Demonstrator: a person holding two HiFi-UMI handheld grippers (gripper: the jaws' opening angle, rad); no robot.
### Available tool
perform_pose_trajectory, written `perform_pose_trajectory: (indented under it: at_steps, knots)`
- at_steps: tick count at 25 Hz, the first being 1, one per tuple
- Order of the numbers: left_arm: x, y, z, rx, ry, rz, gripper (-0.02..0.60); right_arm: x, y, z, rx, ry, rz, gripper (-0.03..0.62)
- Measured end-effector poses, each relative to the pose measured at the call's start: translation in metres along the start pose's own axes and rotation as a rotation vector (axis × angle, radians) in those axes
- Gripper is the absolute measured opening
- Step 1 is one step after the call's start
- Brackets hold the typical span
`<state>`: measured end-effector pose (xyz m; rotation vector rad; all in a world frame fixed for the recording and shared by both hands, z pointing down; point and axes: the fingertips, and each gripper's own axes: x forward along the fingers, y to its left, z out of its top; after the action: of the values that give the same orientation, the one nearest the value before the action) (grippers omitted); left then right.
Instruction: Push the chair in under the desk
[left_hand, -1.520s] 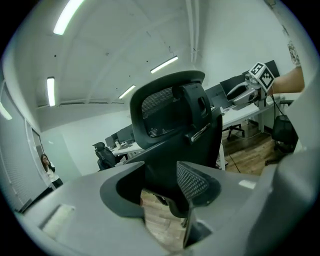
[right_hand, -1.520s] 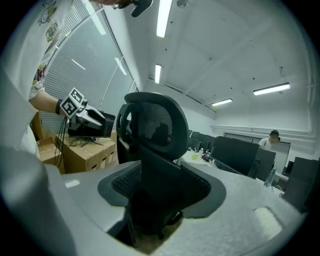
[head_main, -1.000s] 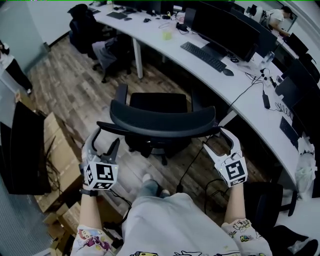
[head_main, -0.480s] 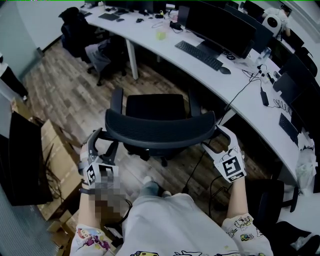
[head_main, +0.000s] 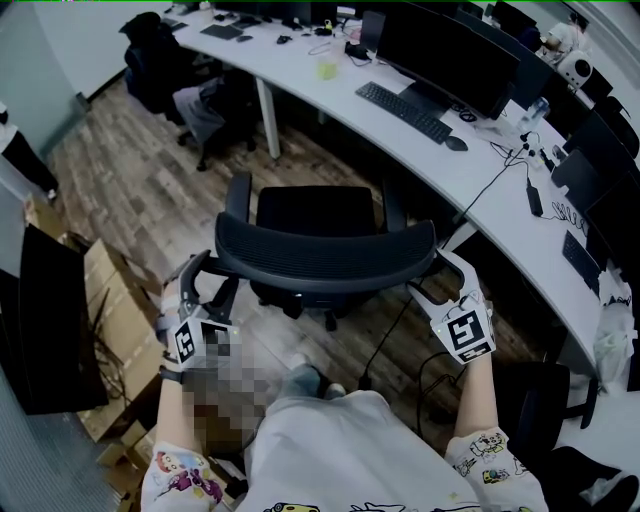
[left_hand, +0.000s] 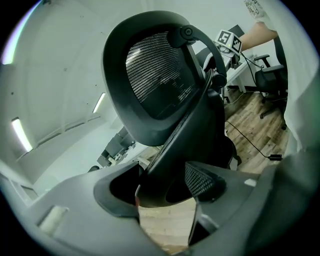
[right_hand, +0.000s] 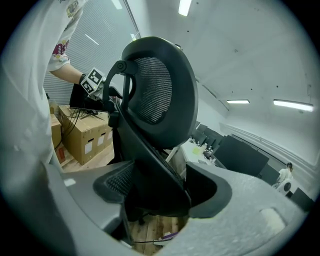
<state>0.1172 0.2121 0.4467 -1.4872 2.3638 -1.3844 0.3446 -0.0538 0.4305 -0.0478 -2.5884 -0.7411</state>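
Over the last second the chair (head_main: 325, 255), mid-frame, has barely neared the tabletop (head_main: 300, 75) above it, left gripper (head_main: 213, 278) and right gripper (head_main: 432, 275) still clamped on its back's ends, so most of the push likely remains.

Wood-plank floor (head_main: 140, 180) runs under a long white desk (head_main: 480, 192) that curves along the right side, lined with dark monitors (head_main: 440, 50) and a keyboard (head_main: 405, 112). Cardboard boxes (head_main: 115, 310) sit stacked at the floor's left edge, beside a dark screen (head_main: 50, 320). Strip lights (right_hand: 295, 104) glow on the pale ceiling (right_hand: 250, 60)
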Motion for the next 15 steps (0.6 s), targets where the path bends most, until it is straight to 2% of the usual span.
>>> perform_pose_trajectory:
  at_steps: [15]
  knots:
    - [0.070, 0.041, -0.002, 0.047, -0.053, -0.027, 0.288, 0.053, -0.036, 0.004, 0.025, 0.040, -0.058, 0.313]
